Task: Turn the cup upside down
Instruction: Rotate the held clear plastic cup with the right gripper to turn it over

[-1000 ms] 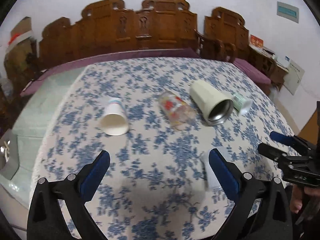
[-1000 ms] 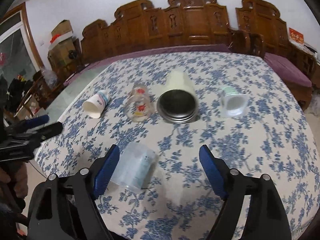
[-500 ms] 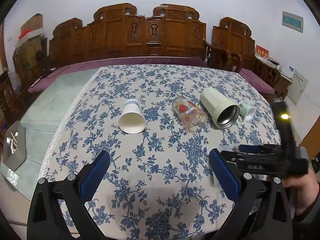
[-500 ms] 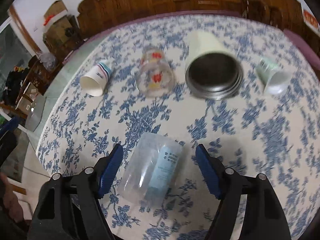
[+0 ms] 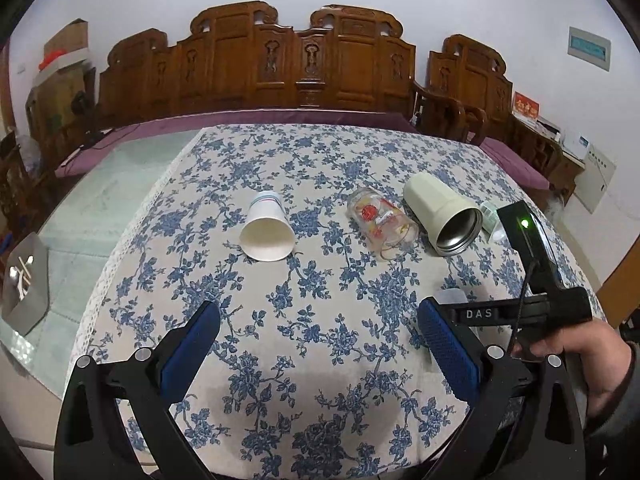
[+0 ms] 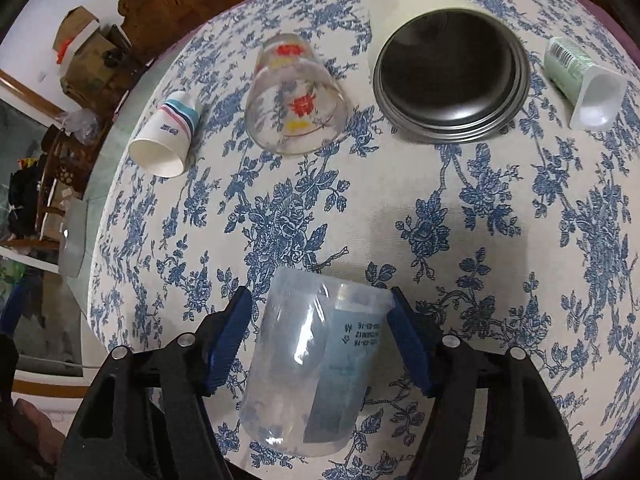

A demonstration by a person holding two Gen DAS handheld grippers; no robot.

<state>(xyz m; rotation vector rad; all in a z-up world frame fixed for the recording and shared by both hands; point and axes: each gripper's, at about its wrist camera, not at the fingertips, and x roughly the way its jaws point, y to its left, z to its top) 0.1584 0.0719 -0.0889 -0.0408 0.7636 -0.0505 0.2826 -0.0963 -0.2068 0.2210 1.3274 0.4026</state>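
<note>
A clear plastic cup [image 6: 316, 356] with a printed label lies on its side on the blue-flowered tablecloth [image 6: 460, 216]. My right gripper [image 6: 320, 316] sits around it, blue pads on both sides of it, touching or nearly so. In the left wrist view only a sliver of this cup [image 5: 448, 294] shows behind the right gripper's body [image 5: 532, 276]. My left gripper [image 5: 320, 340] is open and empty above the near part of the table.
Further back several cups lie on their sides: a striped paper cup [image 6: 168, 140] [image 5: 267, 232], a printed glass [image 6: 296, 96] [image 5: 382, 224], a cream metal-lined tumbler [image 6: 448, 68] [image 5: 444, 212], a small green-white cup [image 6: 584, 84]. Carved wooden benches [image 5: 300, 64] stand behind the table.
My right gripper has moved down and forward over the clear plastic cup and narrowed around it. The left gripper has drawn back and up; the cups look farther away.
</note>
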